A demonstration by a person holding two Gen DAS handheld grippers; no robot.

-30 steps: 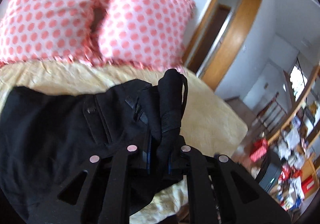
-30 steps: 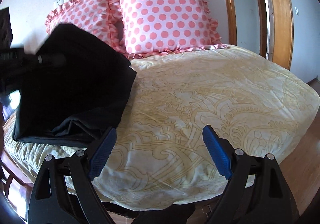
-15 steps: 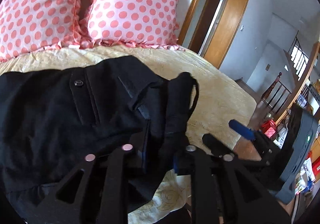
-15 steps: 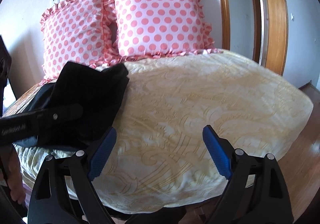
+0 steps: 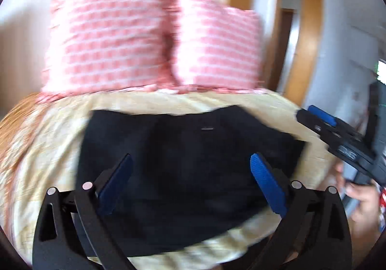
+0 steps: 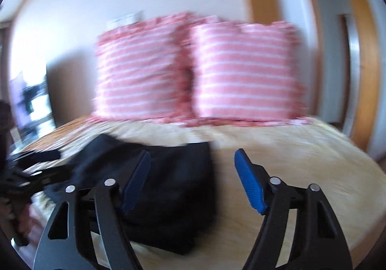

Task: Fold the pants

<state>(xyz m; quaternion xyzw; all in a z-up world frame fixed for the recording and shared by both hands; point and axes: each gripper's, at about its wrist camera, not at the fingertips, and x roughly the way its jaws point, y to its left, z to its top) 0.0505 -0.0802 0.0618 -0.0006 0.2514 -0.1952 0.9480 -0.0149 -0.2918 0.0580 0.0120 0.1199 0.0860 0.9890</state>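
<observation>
- The black fabric pants (image 5: 188,163) lie in a folded bundle on the pale yellow patterned bedspread (image 5: 43,149), near its front edge and in front of two pink-and-white frilled pillows (image 5: 149,38)
- Your left gripper (image 5: 190,180) has its blue-padded jaws opening wide above the bundle, with the cloth below the gap and no pad pressing on it
- Your right gripper (image 6: 193,180) has its jaws closing, with nothing clamped; the bundle's right edge shows behind its left pad
- Risk: the fold sits close to the bed's front edge, so a nudge from either tool could drag a layer off the side
- Risk: both views are smeared by motion, so if you close now you may pinch only the top layer and pull the fold open
- Risk: the two tools are near each other at the bundle's right side, and your hand (image 5: 361,200) is just beside the left gripper's outer finger; they could clash
- Writing: pale lettering on the right gripper's black body in the left view is too blurred to read; nothing else legible
</observation>
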